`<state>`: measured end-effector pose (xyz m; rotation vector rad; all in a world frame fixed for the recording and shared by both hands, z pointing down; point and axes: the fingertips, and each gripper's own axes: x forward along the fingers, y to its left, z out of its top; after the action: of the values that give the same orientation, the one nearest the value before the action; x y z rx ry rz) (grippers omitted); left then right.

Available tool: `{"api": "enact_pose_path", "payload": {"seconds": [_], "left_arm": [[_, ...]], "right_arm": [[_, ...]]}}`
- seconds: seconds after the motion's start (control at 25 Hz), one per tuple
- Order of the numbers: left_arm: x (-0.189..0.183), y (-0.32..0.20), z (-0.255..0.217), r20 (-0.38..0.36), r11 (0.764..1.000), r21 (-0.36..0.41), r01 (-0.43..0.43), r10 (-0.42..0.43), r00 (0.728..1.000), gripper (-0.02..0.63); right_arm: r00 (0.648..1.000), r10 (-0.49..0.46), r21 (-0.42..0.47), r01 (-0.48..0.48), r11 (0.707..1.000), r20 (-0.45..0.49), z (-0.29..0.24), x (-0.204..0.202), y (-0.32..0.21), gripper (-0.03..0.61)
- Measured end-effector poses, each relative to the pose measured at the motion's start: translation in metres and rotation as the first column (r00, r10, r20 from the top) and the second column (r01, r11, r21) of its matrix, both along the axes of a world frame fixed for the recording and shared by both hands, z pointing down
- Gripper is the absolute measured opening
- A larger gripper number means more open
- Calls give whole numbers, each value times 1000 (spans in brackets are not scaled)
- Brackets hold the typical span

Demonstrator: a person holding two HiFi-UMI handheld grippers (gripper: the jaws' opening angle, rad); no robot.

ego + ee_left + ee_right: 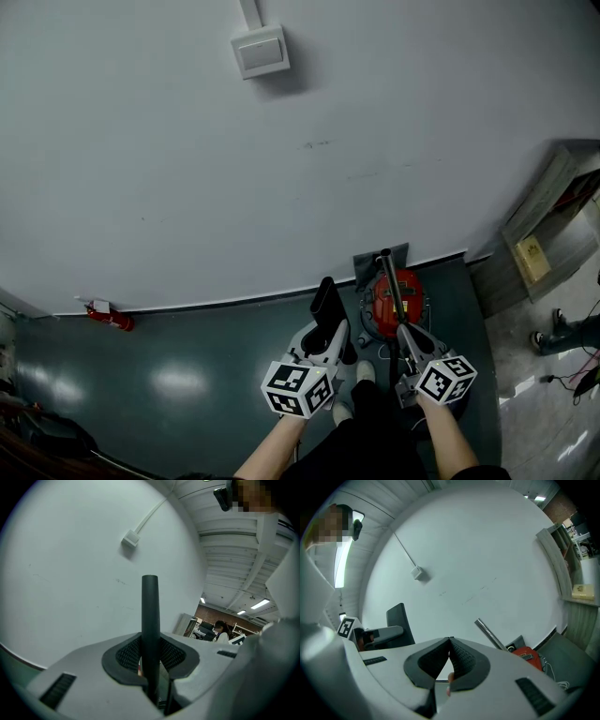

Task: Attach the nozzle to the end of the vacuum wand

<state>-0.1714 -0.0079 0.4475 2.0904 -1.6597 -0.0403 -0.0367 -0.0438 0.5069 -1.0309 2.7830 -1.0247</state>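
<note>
My left gripper (328,339) is shut on a flat black nozzle (328,302), which stands up out of the jaws. In the left gripper view the nozzle (150,616) shows edge-on, clamped between the pads (174,654). The metal wand (391,286) rises at a slant from the red vacuum (405,295), which stands on the floor against the wall. My right gripper (410,339) is just in front of the wand, and its jaws are shut with nothing between them (450,641). The wand's open end (480,622) shows to the right of those jaws. The nozzle (397,620) is off to their left.
A white wall with a junction box (261,50) fills the view ahead. A small red object (111,319) lies at the wall's foot on the left. A grey shelf unit (542,230) stands at the right, with cables and another person's feet (562,336) beside it.
</note>
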Motion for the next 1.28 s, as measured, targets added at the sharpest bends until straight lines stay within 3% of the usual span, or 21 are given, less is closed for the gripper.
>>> {"api": "enact_pose_path", "payload": {"seconds": [0.44, 0.68, 1.04, 1.28], "left_arm": [[-2, -84, 15, -18, 999, -31, 5, -5, 1000, 86], [2, -124, 12, -11, 999, -31, 12, -12, 1000, 86], [-1, -168, -2, 11, 1000, 18, 18, -19, 1000, 86], [-7, -189, -12, 11, 999, 48, 5, -5, 1000, 86]], "right_arm": [[1000, -12, -28, 11, 1000, -21, 22, 0, -75, 17], [998, -49, 6, 49, 999, -50, 24, 1, -107, 17], [965, -108, 105, 136, 985, -237, 48, -8, -132, 20], [938, -136, 125, 184, 975, -318, 68, -26, -143, 43]]}}
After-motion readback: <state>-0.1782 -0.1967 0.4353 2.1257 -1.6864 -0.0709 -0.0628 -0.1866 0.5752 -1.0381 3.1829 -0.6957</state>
